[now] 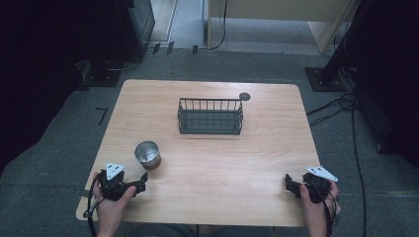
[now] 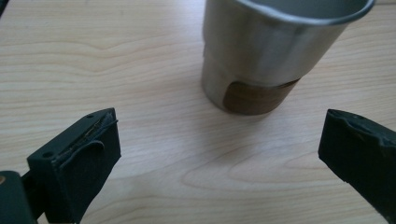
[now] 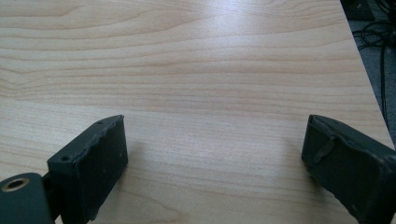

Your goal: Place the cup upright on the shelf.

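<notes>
A steel cup [image 1: 147,154] with a brown band at its base stands upright on the wooden table [image 1: 212,163], left of centre. My left gripper [image 1: 142,179] rests just in front of it, open, nothing between its jaws. In the left gripper view the cup [image 2: 275,51] stands close ahead, a little right of the gap between the open fingers [image 2: 88,154]. My right gripper [image 1: 289,185] lies near the table's front right corner, open and empty, over bare wood [image 3: 210,93]. A black wire basket [image 1: 210,116] sits empty toward the table's back centre.
A small dark round spot [image 1: 244,96] marks the tabletop behind the basket's right end. Cables [image 1: 341,106] run over the grey floor to the right. In the right gripper view the table's right edge [image 3: 369,84] is close.
</notes>
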`<state>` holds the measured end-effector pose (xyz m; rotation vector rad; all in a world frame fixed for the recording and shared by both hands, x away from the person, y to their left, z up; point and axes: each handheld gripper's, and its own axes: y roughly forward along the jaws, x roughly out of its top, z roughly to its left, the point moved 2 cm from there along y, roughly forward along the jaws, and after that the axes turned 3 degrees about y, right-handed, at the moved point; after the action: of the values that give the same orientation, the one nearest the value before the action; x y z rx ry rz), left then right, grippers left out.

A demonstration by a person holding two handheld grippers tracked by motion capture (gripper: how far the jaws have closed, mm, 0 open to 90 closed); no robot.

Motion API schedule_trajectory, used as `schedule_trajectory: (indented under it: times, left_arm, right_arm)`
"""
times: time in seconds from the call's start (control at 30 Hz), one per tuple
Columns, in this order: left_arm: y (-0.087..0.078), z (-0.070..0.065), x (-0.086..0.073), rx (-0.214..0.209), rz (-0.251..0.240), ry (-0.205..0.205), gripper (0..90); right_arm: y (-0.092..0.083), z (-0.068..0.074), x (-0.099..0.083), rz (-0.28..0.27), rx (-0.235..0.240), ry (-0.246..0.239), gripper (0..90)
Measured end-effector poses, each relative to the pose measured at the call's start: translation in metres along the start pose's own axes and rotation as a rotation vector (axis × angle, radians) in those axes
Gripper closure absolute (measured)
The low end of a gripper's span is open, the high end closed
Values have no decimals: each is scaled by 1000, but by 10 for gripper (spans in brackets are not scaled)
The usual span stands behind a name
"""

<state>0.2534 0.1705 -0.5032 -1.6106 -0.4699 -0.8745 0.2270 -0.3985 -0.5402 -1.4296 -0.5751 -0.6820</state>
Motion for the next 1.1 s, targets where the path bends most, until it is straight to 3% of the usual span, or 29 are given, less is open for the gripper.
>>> schedule_trajectory:
  times: [0.27,0.53,0.8,1.1]
  left_arm:
    - [8,-9,12,-2,0,13,0]
    - [19,-20,35,-6,-8,48,0]
    - [33,-25,46,5,18,61,2]
    - [43,-28,52,37,31,69,71]
  right_arm:
    - [0,0,0,-3,-1,1,72]
    - [0,0,0,-3,-1,2,72]
    - [0,0,0,-4,0,4,73]
    - [0,0,0,-4,1,4,73]
